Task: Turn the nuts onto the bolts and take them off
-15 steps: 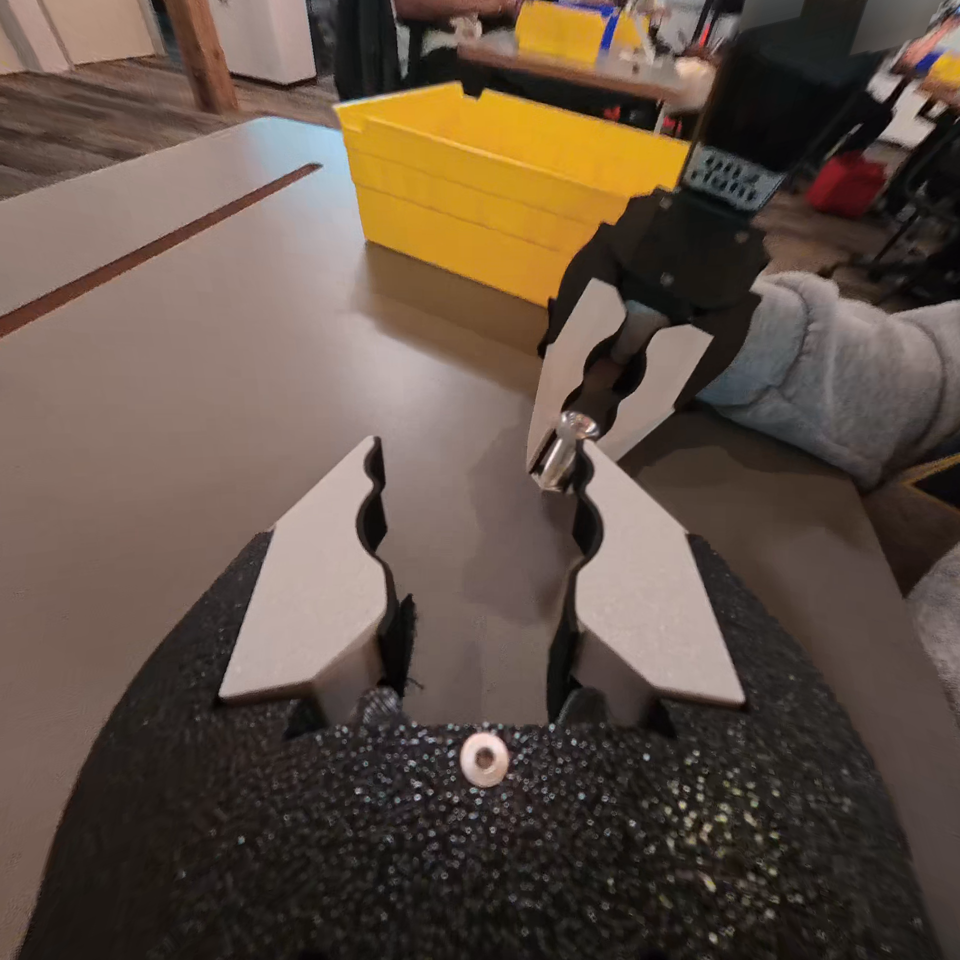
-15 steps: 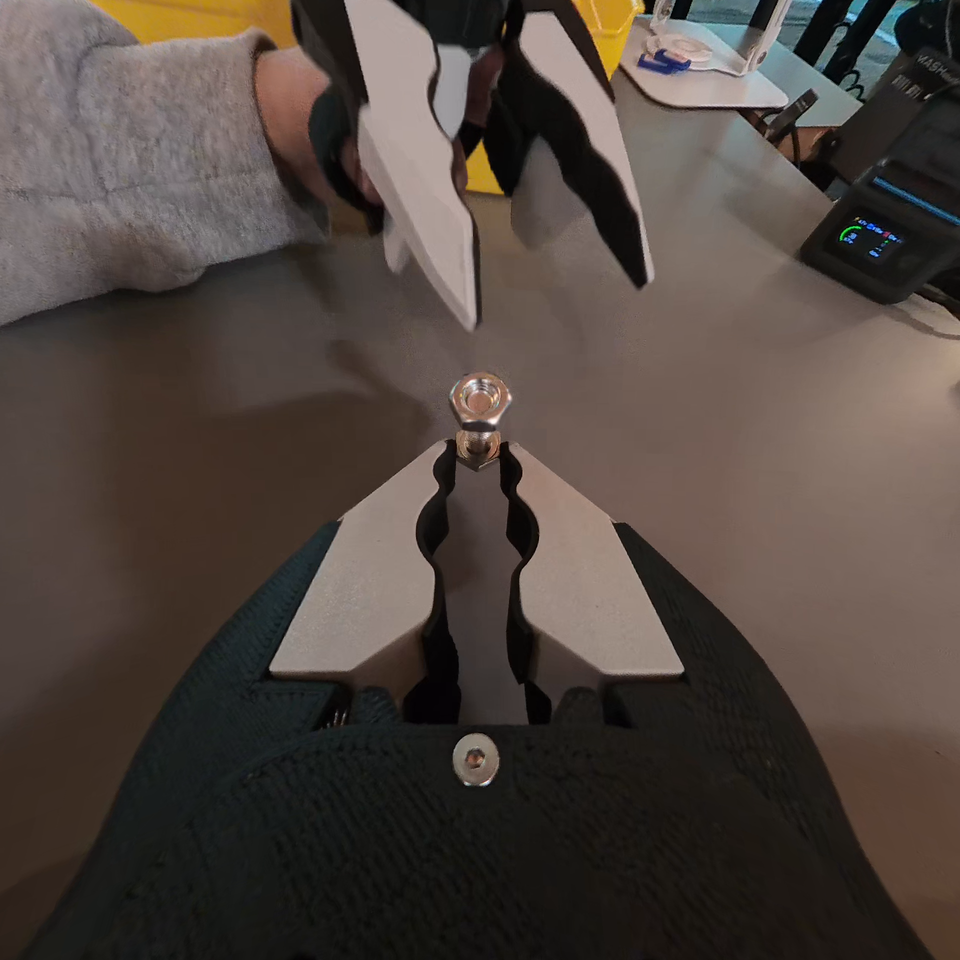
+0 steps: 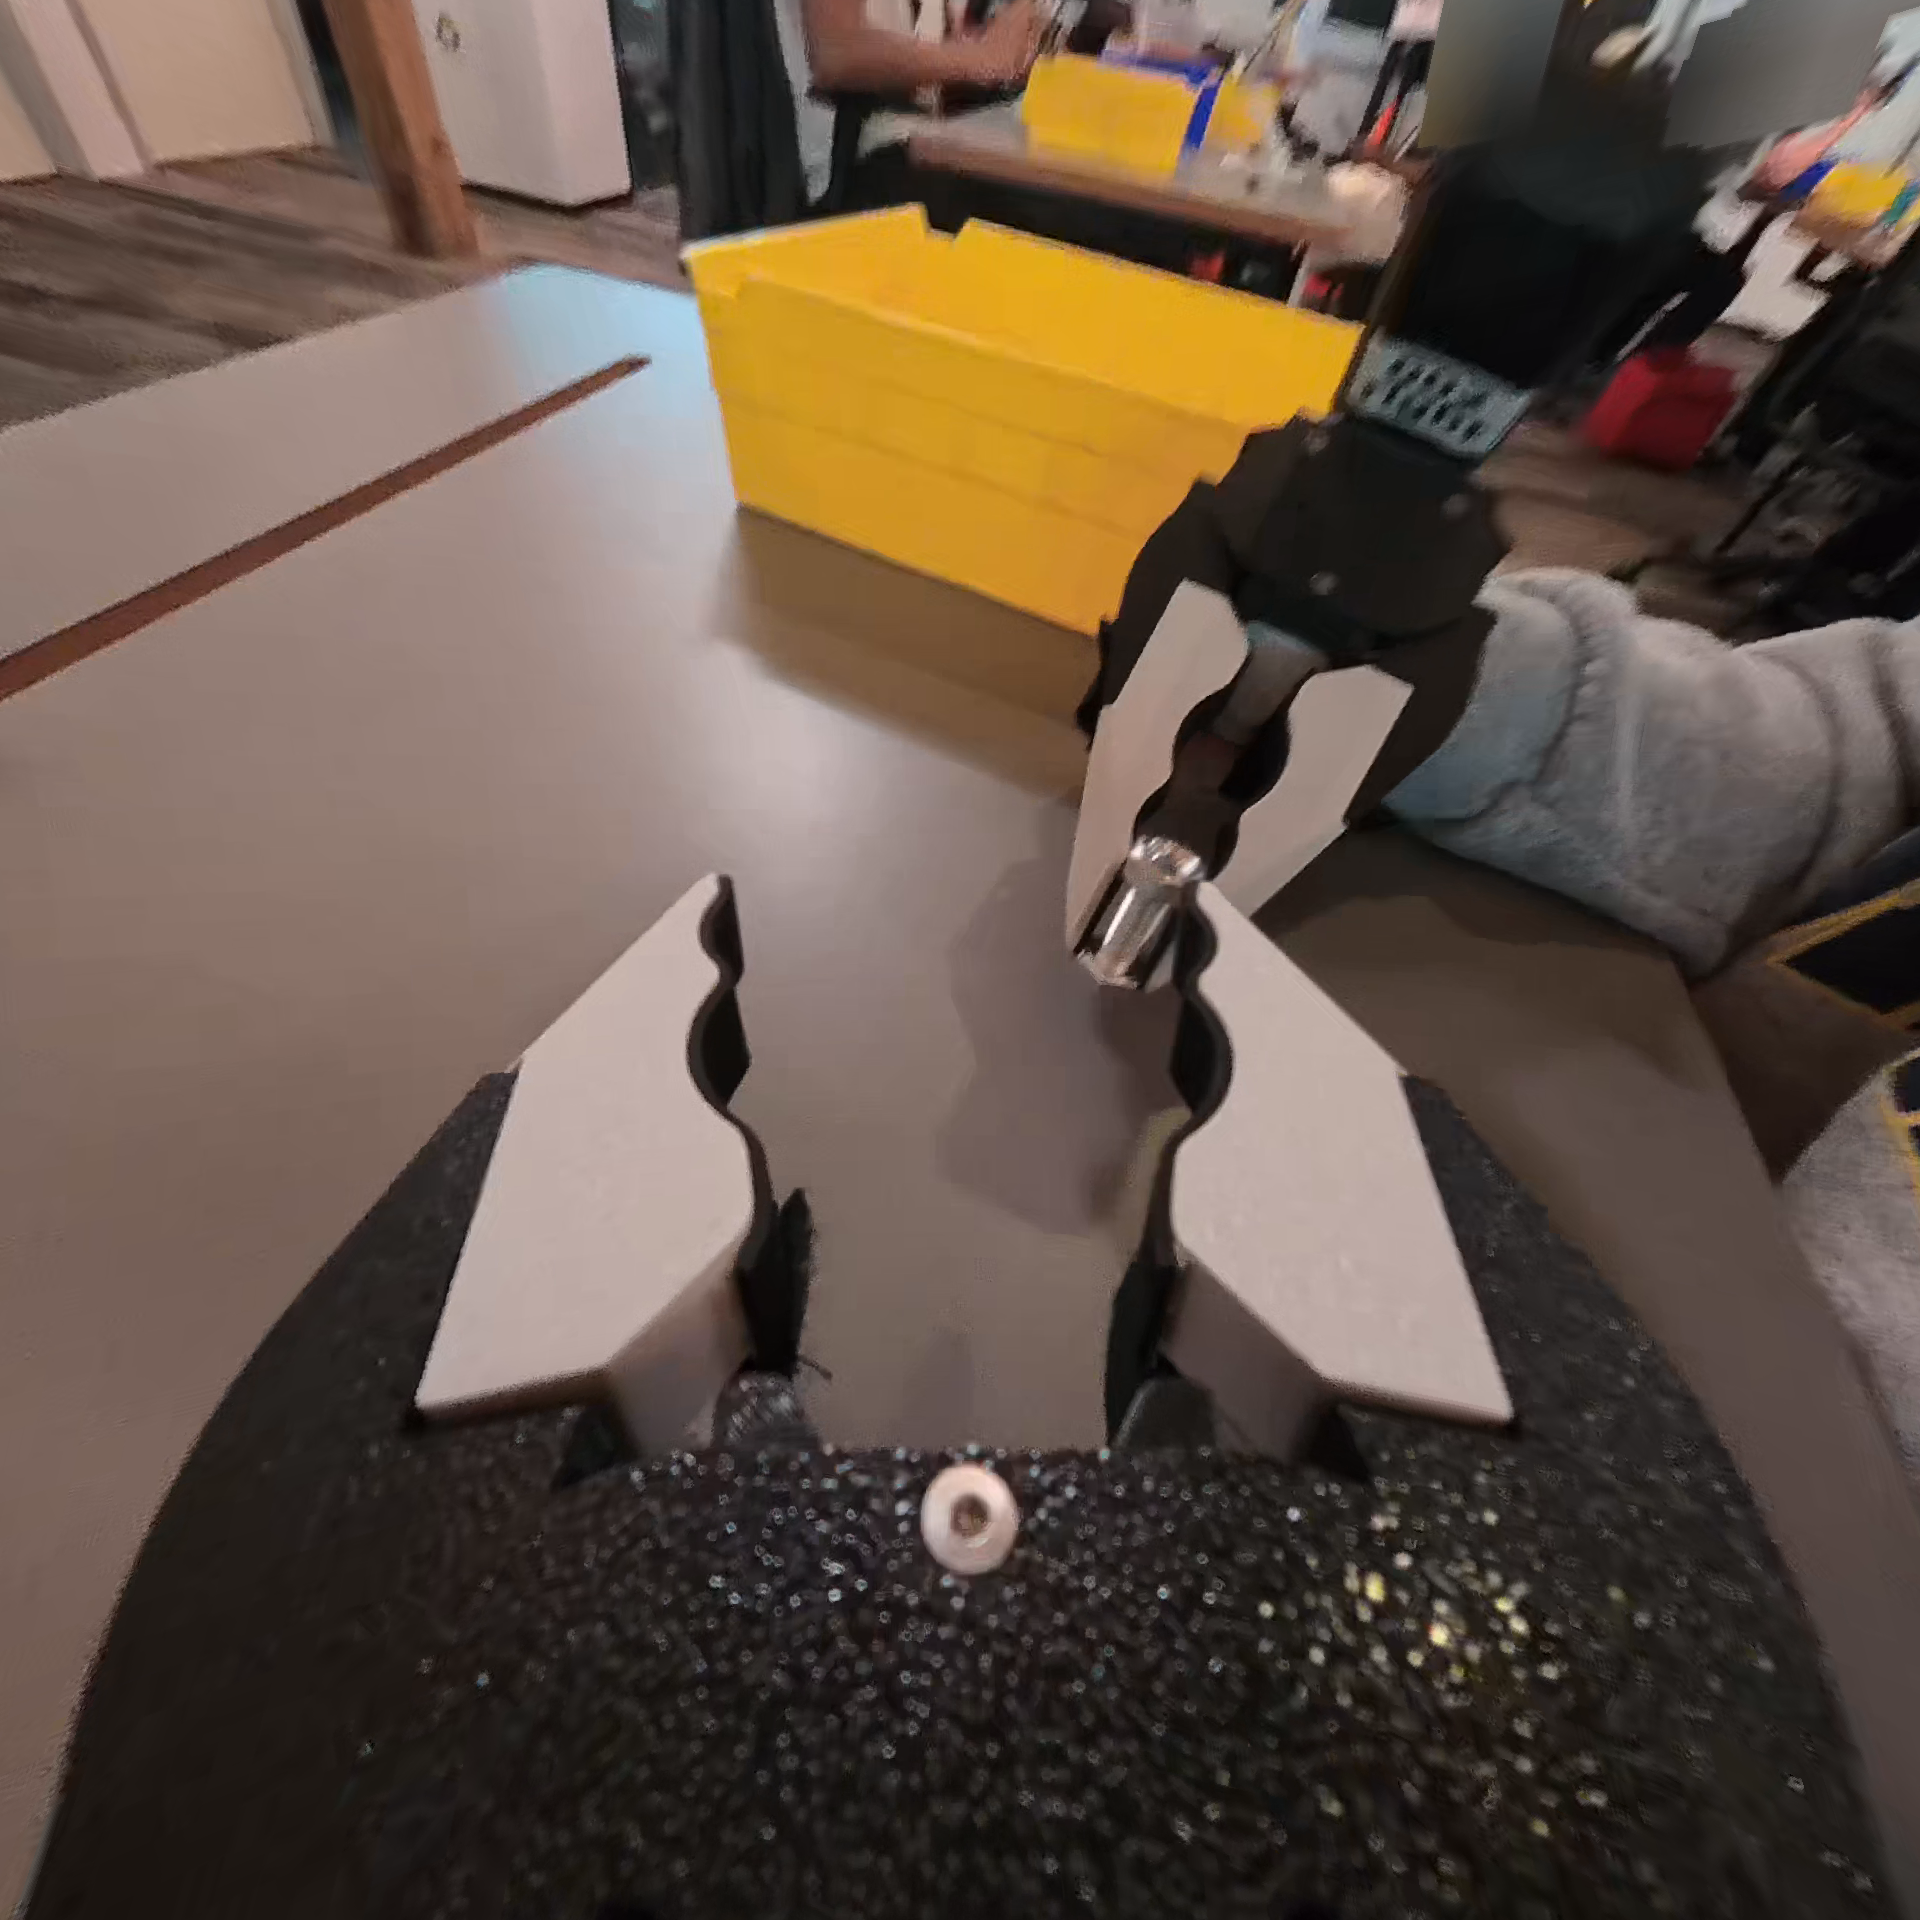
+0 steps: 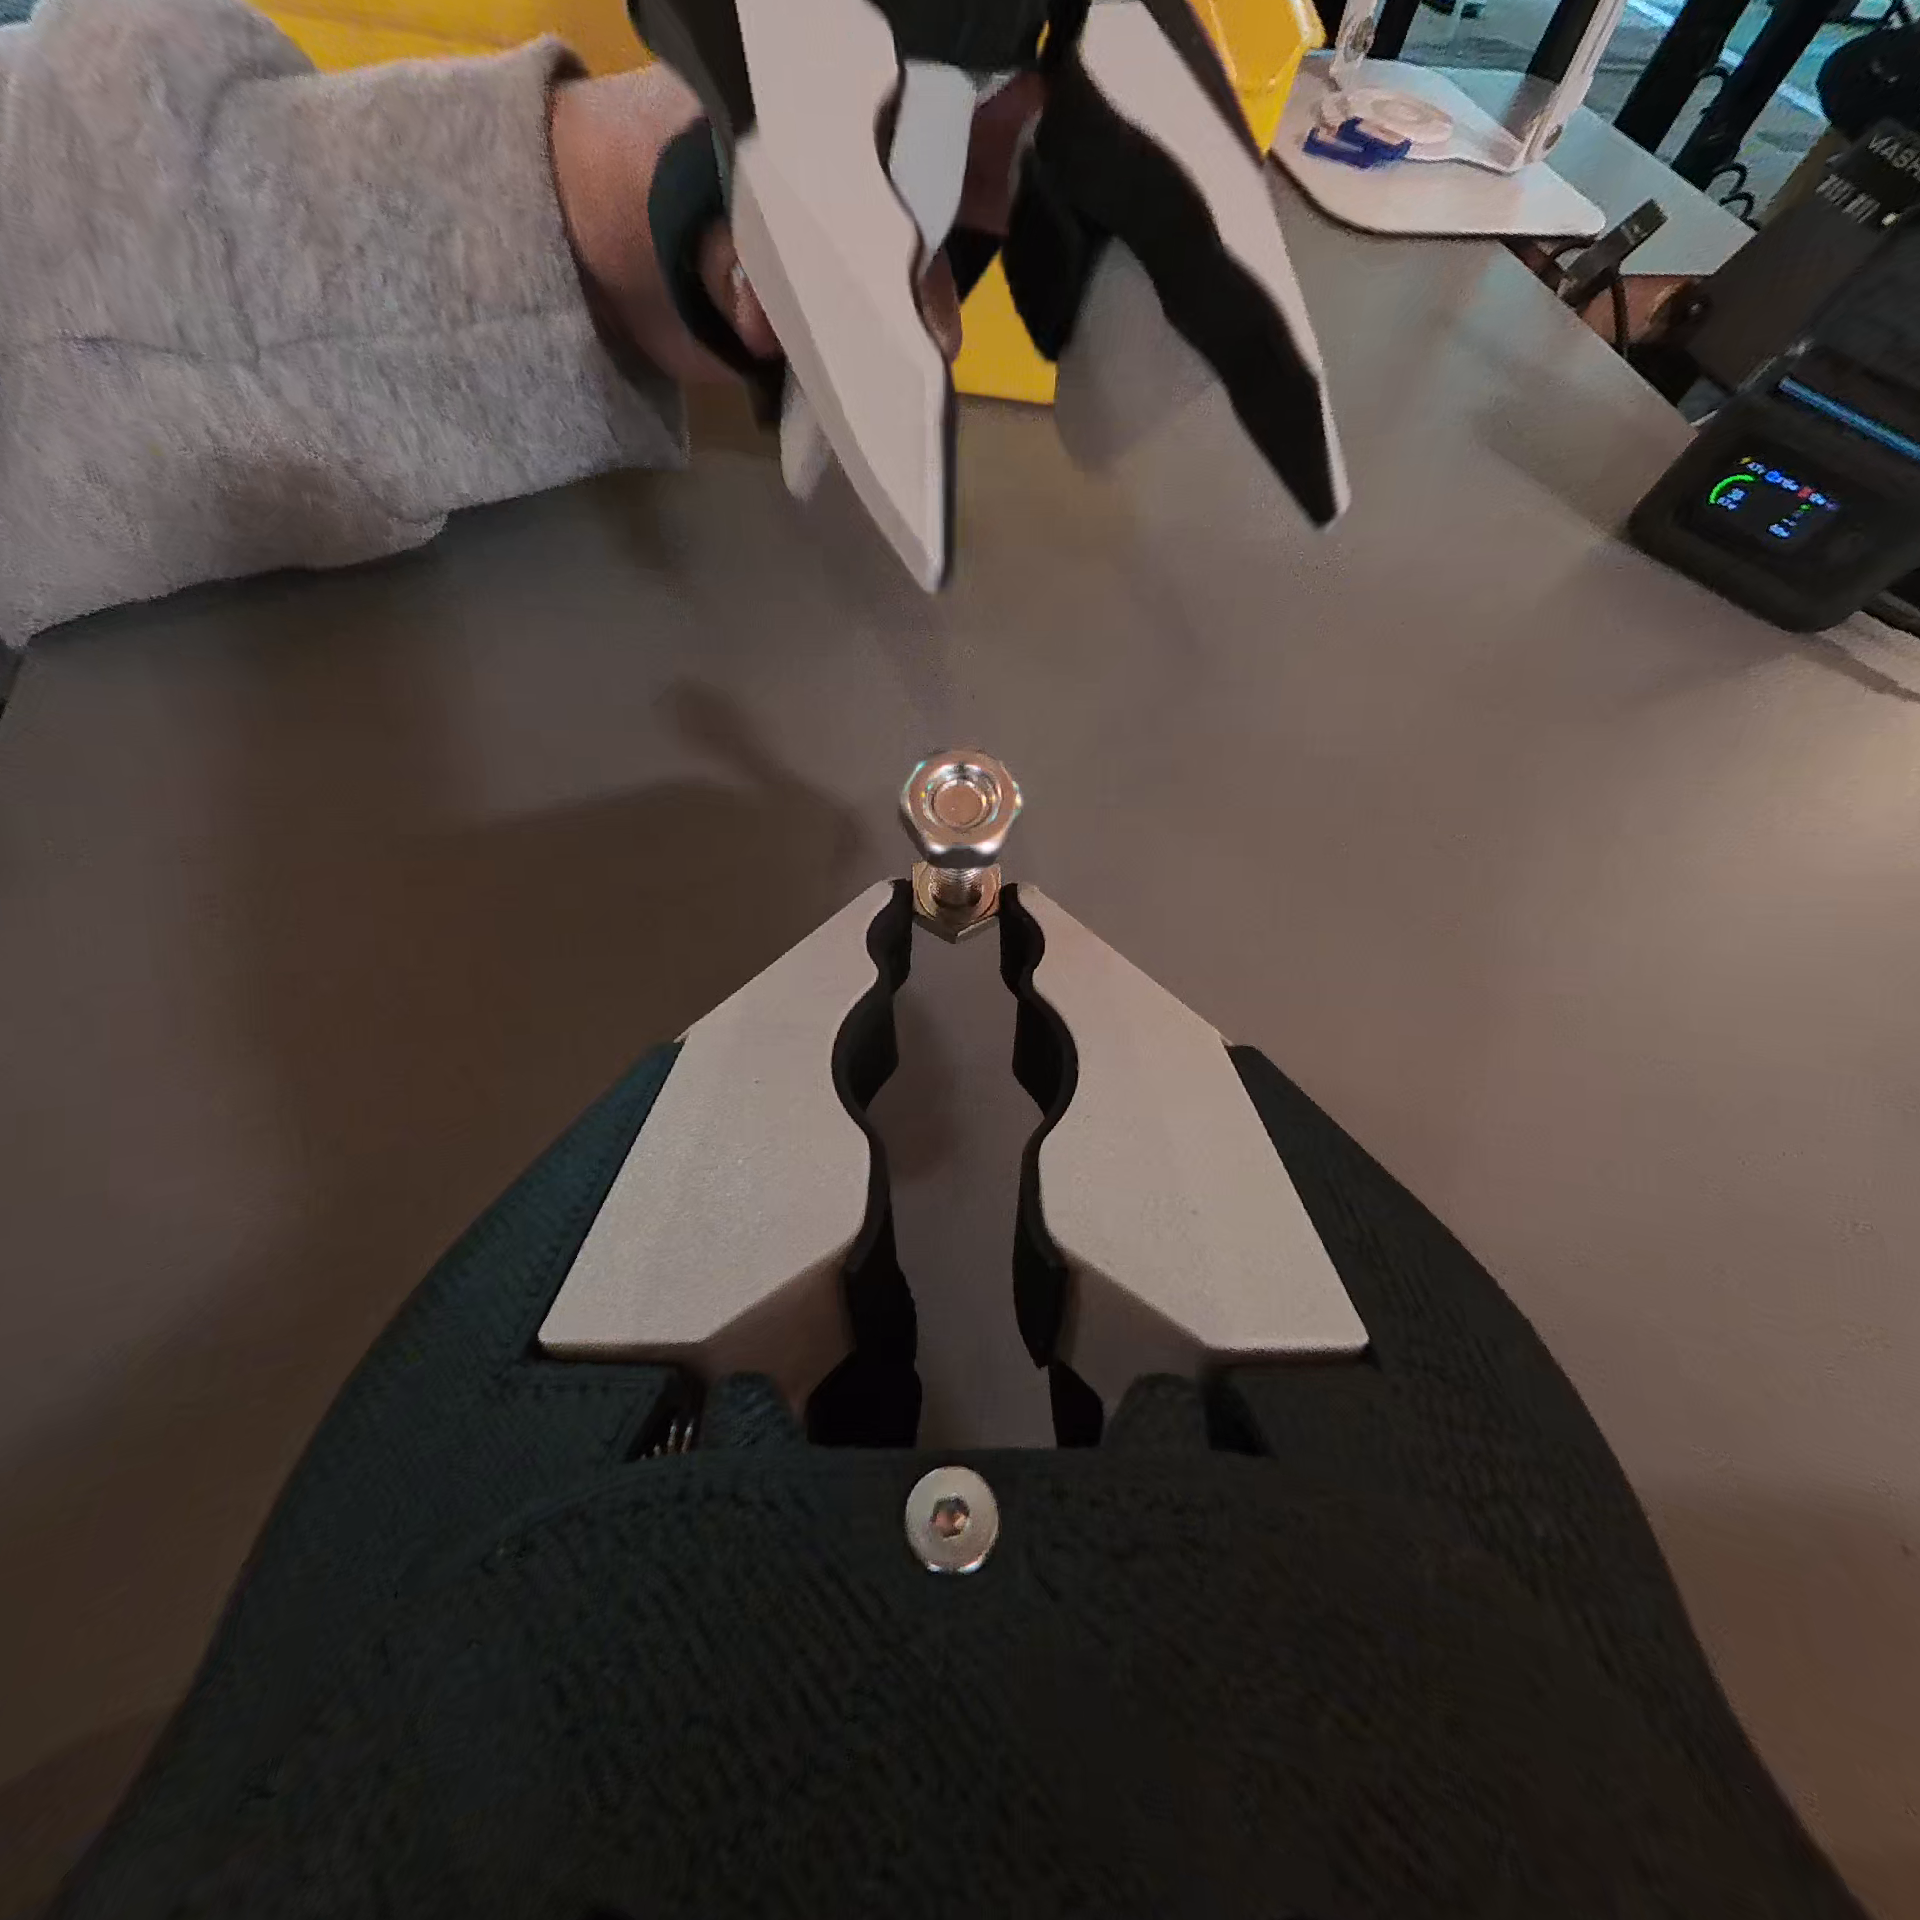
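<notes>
My right gripper point(image 4: 954, 902) is shut on the hex head of a shiny bolt point(image 4: 953, 883) that points forward, above the grey table point(image 4: 1455, 883). A hex nut point(image 4: 961, 805) sits on the bolt's far end, with the bolt tip showing in its middle. My left gripper point(image 4: 1127, 540) hangs open and empty beyond and above the nut, apart from it. In the left wrist view my left gripper point(image 3: 956, 914) is open, and its right finger point(image 3: 1309, 1143) lies just beside the bolt point(image 3: 1138, 925) held in the right gripper point(image 3: 1153, 904).
A yellow bin point(image 3: 987, 416) stands on the table behind the grippers and also shows in the right wrist view point(image 4: 997, 353). A black device with a lit screen point(image 4: 1787, 499) and a white pad point(image 4: 1455, 187) are at the far right. Grey sleeves point(image 3: 1662, 748) point(image 4: 260, 312) rest near the table. Left tips to right tips: about 7 centimeters.
My left gripper has drawn back slightly from the nut and stays open. The right gripper still holds the bolt in the same place.
</notes>
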The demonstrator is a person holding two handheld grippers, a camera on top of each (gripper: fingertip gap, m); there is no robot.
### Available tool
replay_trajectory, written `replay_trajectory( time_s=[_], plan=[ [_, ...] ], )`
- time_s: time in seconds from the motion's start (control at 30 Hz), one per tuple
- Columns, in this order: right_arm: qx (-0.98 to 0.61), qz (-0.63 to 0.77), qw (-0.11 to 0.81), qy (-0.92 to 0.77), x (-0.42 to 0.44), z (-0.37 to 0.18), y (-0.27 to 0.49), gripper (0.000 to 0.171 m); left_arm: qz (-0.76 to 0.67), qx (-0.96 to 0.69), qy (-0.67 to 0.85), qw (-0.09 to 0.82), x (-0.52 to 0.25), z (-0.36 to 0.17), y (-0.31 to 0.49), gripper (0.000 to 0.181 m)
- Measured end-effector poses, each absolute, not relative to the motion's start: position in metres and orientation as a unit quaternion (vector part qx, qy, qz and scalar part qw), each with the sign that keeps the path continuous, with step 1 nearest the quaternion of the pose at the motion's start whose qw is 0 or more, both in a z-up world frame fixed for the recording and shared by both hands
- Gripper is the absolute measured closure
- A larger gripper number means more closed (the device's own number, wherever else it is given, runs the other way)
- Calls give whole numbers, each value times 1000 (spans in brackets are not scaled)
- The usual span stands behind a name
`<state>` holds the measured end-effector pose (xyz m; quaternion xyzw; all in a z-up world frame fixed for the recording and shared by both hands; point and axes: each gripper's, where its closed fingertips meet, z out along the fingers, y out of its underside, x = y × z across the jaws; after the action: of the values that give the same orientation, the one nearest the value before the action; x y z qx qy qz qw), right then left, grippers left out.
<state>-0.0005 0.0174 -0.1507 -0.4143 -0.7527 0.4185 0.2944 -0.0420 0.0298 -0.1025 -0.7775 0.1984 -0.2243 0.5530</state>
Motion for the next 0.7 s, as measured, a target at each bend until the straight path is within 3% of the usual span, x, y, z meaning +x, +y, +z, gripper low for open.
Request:
replay_trajectory(
  time_s=[0.23,0.4,0.53,0.7],
  plan=[
    [-403,434,282,-755,-1,-150,7,156,-211,-790,282,503,3,-125,38,98],
    [-401,445,288,-748,1,-144,9,156,-202,-786,228,538,-30,-112,34,105],
    [-402,437,288,-751,1,-146,10,156,-240,-765,240,547,-22,-101,25,91],
    [-393,438,283,-757,0,-147,4,156,-222,-784,277,509,3,-120,35,93]
  ],
)
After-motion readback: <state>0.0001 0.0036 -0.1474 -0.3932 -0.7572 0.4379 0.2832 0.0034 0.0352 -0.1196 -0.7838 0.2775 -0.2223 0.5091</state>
